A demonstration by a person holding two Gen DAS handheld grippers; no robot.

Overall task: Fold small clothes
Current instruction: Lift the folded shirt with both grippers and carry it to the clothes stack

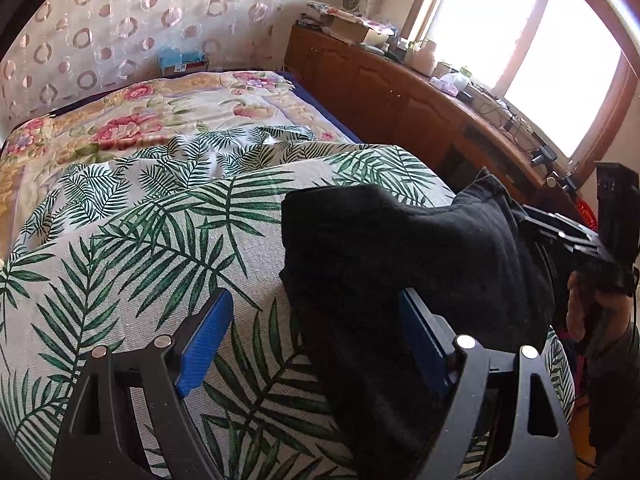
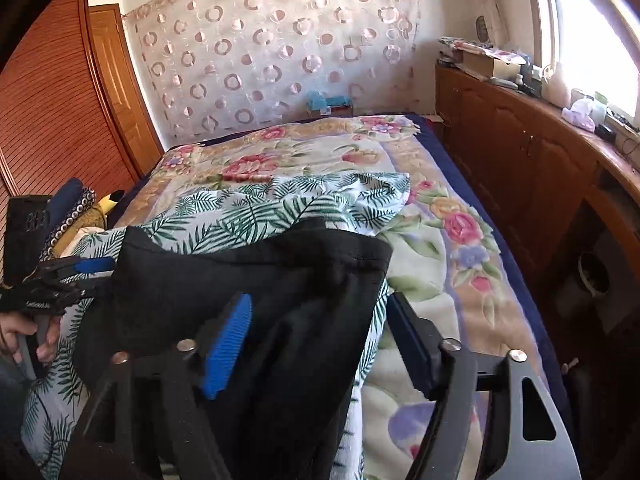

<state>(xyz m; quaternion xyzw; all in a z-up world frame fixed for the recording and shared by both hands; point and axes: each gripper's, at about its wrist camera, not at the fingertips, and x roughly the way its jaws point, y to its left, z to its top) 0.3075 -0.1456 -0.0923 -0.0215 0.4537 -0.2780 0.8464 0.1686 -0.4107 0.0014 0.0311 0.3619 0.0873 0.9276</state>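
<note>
Both grippers have their jaws apart, nothing clamped. Left gripper [image 1: 316, 344]: blue pads spread wide, the black garment [image 1: 400, 264] runs past its right pad at about 3 o'clock from the gap's middle; the cloth overlaps that pad in view, but I can't tell if it touches, and the left pad is clear over bare palm print. Right gripper [image 2: 320, 340]: pads also spread, the garment's right edge falls between them, no pinch visible. Progress, as a judgement: early to mid. The garment looks doubled over loosely, so one rough fold may be in, but it isn't squared or flattened, and no finished stack is visible. Left to do: regrip corners, align edges, make the final fold, smooth it. Garment look: plain black knit, soft and thick, matte, a stitched hem along its far edge in the right wrist view, puffed up with rounded humps instead of lying flat; which garment it is I can't tell. It sits on the palm-leaf sheet [image 1: 168, 216], at the near end of the bed, 12 to 2 o'clock from the left gripper. Farther out at 12 o'clock: floral blanket [image 2: 320, 152], then the circle-patterned curtain [image 2: 272, 40]. At 2 o'clock, wooden cabinets [image 2: 520, 152] under the window.
</note>
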